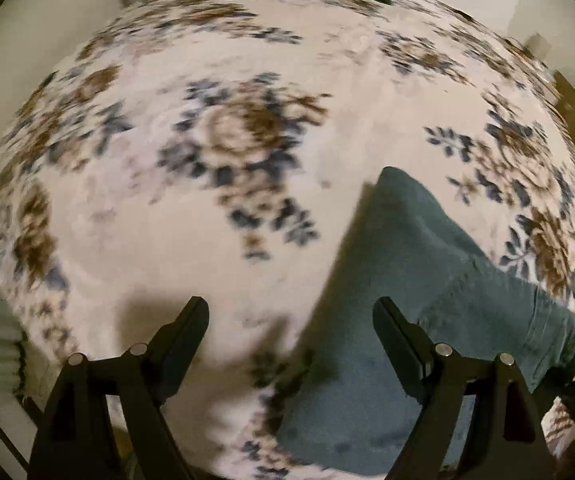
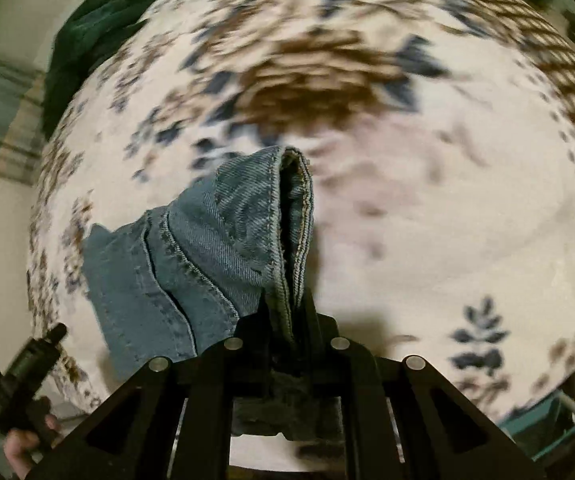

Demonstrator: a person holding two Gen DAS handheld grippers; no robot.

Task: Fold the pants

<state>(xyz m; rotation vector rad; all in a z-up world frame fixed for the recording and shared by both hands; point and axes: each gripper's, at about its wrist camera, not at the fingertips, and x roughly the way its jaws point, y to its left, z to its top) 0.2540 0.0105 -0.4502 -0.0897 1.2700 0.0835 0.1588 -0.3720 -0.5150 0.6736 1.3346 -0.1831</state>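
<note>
My right gripper [image 2: 285,304] is pinched tight on the hemmed edge of the jeans [image 2: 207,240]; the stitched denim fold rises between the two black fingers and stands up toward twelve o'clock in the right wrist view. The rest of the cloth trails off toward eight o'clock, lying on the floral blanket [image 2: 427,220], a pale cover with brown and blue flowers. At seven o'clock in that view I see my left hand [image 2: 23,440] wrapped around the handle of the other tool.

My left gripper [image 1: 290,308] hangs spread wide above the blanket [image 1: 167,240], nothing between its fingers. From its camera the jeans [image 1: 427,260] lie from four to five o'clock, running partly behind the right finger; I cannot tell whether that finger touches them. A dark green cloth [image 2: 99,28] sits at the blanket's far edge, at eleven o'clock in the right view. Both views are smeared by motion.
</note>
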